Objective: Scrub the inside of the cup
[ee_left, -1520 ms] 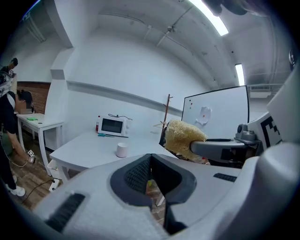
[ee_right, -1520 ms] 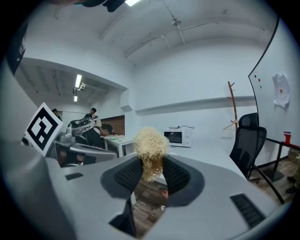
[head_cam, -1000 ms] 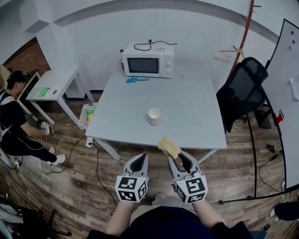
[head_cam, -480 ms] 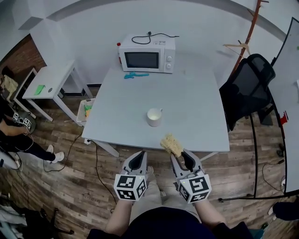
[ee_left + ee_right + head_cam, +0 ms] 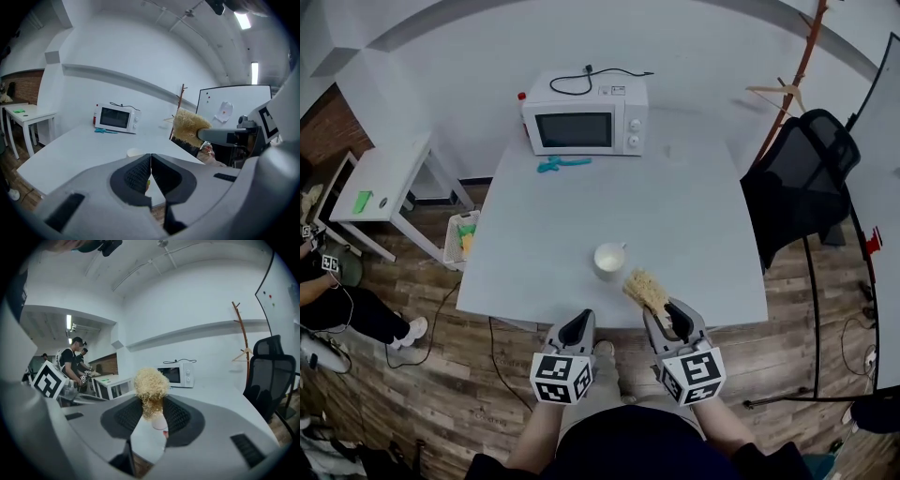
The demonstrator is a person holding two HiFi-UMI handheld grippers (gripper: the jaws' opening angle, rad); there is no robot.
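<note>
A white cup [image 5: 609, 260] stands upright on the pale grey table [image 5: 694, 234], near its front edge. My right gripper [image 5: 663, 315] is shut on a straw-coloured fibrous scrubber [image 5: 647, 291], whose tuft sticks out just right of and in front of the cup. In the right gripper view the scrubber [image 5: 151, 385] rises between the pads of the right gripper [image 5: 152, 416]. My left gripper [image 5: 579, 325] hovers by the table's front edge, shut and empty. In the left gripper view the left gripper [image 5: 150, 169] has its jaws touching; the cup's rim [image 5: 135, 152] peeks above them, and the scrubber [image 5: 190, 127] is to the right.
A white microwave [image 5: 586, 127] and a teal object [image 5: 562, 164] sit at the table's far end. A black office chair [image 5: 802, 178] stands to the right, a white side table [image 5: 384, 173] to the left. A person [image 5: 337, 300] sits on the floor at far left.
Both grippers have moved forward toward the table, and the scrubber now reaches over its front edge close to the cup. The jaws have stayed the same.
</note>
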